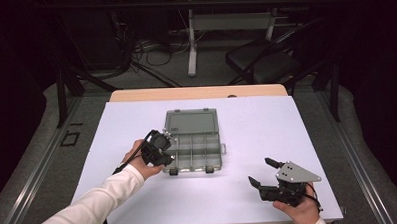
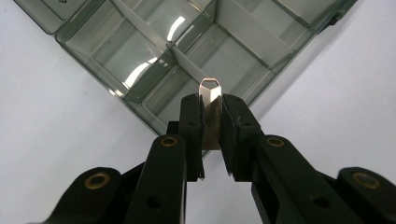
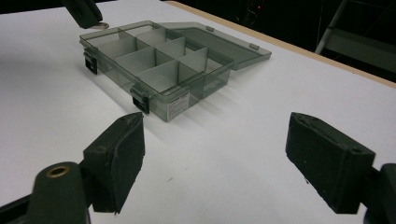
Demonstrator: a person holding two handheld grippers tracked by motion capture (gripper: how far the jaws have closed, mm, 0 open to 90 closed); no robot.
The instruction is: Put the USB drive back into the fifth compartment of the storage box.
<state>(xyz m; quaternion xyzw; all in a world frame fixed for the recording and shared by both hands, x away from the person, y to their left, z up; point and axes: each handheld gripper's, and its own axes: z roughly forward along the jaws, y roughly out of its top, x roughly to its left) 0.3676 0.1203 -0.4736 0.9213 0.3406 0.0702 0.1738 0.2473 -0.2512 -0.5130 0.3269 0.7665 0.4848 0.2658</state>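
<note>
Dark room behind, with a folding chair (image 1: 264,59) and loose cables on the floor past the far edge. White table (image 1: 267,124) with a wooden strip along its back edge.

Smoky grey compartment box (image 1: 194,151) sits near the table's middle, lid (image 1: 192,121) laid flat open toward the far side, two black latches on the near wall. Dividers split it into several cells; those in sight look bare.

Left gripper (image 1: 167,149) is at the box's left end, over its near-left corner. In the left gripper view the jaws are pressed together on a small silver metal clip (image 2: 211,114), held upright between the pads with its looped end sticking out past the tips, above a corner cell.

Right gripper (image 1: 261,172) is held well apart from the box, near the table's front right. Its jaws are spread wide with nothing between them, pointing toward the box.
</note>
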